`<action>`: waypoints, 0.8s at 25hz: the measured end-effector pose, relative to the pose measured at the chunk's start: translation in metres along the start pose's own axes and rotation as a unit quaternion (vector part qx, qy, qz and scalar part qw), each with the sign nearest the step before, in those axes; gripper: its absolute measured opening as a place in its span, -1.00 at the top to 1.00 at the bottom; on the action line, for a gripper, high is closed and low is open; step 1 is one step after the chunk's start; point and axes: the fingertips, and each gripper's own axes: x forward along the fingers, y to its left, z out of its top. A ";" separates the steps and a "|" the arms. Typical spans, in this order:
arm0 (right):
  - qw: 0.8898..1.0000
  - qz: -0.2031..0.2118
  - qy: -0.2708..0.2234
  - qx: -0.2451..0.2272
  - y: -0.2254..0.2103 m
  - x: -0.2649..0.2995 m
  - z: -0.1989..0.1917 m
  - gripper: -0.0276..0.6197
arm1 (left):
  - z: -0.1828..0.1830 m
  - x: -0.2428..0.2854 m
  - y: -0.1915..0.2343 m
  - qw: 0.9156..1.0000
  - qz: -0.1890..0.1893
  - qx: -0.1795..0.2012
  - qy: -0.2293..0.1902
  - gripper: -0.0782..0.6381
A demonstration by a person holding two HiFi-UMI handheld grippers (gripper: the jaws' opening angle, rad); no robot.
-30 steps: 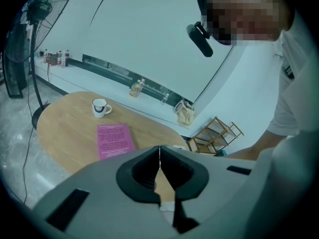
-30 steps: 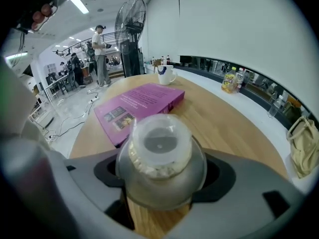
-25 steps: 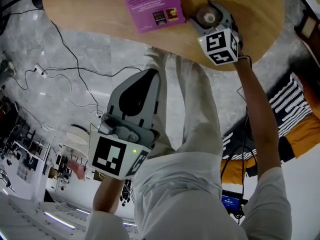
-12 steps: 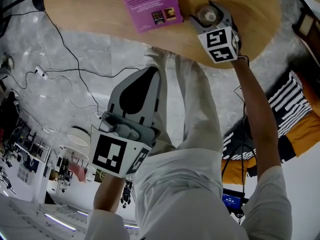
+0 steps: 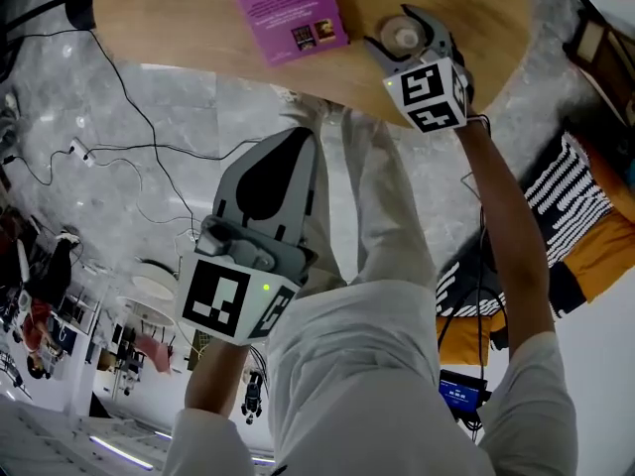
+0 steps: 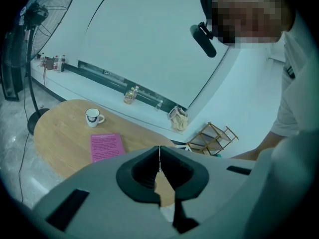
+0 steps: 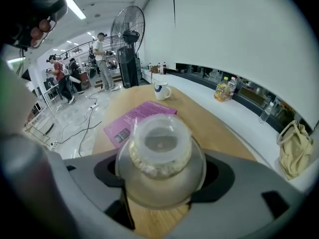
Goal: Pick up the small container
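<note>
Fingers of the right gripper (image 5: 407,38) clamp the container (image 7: 160,151) near the table (image 5: 198,28) edge, beside the book (image 5: 288,8). Left gripper (image 6: 159,156) fingers are pressed together, empty, off the table. Only the gripper views show the mug (image 7: 160,90).

One small container (image 7: 160,143), one pink booklet (image 7: 139,118), one white mug (image 7: 160,89), one desk (image 7: 224,128). Two claws: the left claw (image 6: 159,156) and the right claw (image 7: 160,173). One standing fan (image 7: 127,31), one cloth bag (image 7: 293,148), one wooden rack (image 6: 213,136). At least three bottles (image 7: 222,89) on the ledge (the farther ones are too small to count).
</note>
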 end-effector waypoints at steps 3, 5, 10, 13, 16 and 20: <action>1.000 -0.004 -0.003 0.001 -0.001 -0.015 0.011 -0.13 | 0.008 -0.006 -0.004 1.000 0.004 0.000 -0.012 0.72; 1.000 -0.003 -0.005 0.005 -0.001 -0.025 0.016 -0.13 | 0.013 -0.009 -0.007 1.000 0.005 0.000 -0.018 0.72; 1.000 -0.005 -0.010 -0.001 -0.006 -0.052 0.025 -0.13 | 0.026 -0.015 -0.021 0.999 0.001 0.001 -0.035 0.72; 1.000 -0.008 -0.013 0.003 -0.007 -0.066 0.030 -0.13 | 0.032 -0.023 -0.030 0.999 0.002 0.003 -0.046 0.72; 1.000 -0.014 -0.013 0.013 -0.009 -0.084 0.036 -0.13 | 0.038 -0.032 -0.038 0.998 0.004 0.003 -0.057 0.72; 0.999 -0.025 -0.021 0.027 -0.012 -0.107 0.050 -0.13 | 0.049 -0.048 -0.047 0.997 0.012 0.005 -0.073 0.72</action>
